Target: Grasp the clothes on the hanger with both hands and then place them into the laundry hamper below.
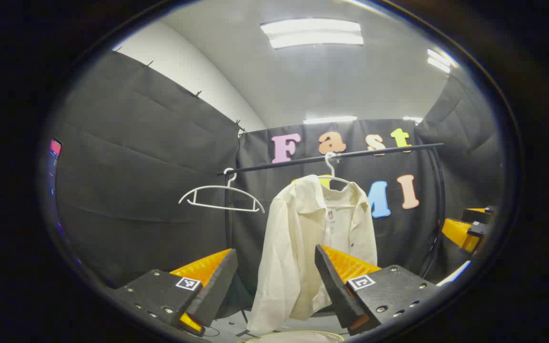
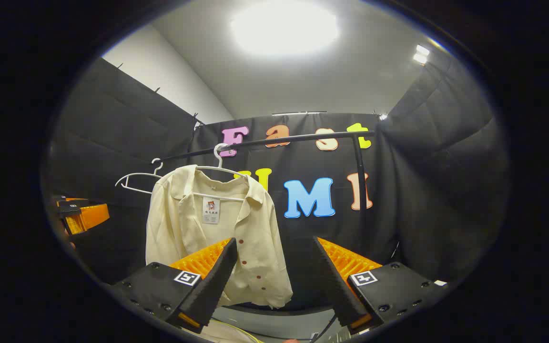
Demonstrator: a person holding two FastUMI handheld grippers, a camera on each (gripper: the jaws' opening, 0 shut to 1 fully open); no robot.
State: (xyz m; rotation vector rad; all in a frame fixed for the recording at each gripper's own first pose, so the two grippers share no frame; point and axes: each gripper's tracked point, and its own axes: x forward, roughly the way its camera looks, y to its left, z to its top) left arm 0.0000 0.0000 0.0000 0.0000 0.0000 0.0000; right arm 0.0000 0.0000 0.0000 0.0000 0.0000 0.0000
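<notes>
While the cream button-front cloth shirt (image 1: 312, 238) hung from a white plastic hanger (image 1: 332, 178) on the thin black metal rail (image 1: 331, 155), both grippers stood short of it with their jaws spread wide and nothing between the fingers. In the left gripper view, the left gripper (image 1: 274, 286) faced the shirt's sleeve and lower hem, with open air on either side of the cloth. A second, bare white hanger (image 1: 221, 196) hung farther along the rail, apart from the shirt. The right gripper (image 2: 274, 286) pointed at the shirt's right edge, beside the rail's upright post (image 2: 361, 190), with a clear gap of dark wall between. A pale curved rim, possibly the laundry hamper (image 1: 298, 336), showed below the shirt's hem, too little to tell for certain.
</notes>
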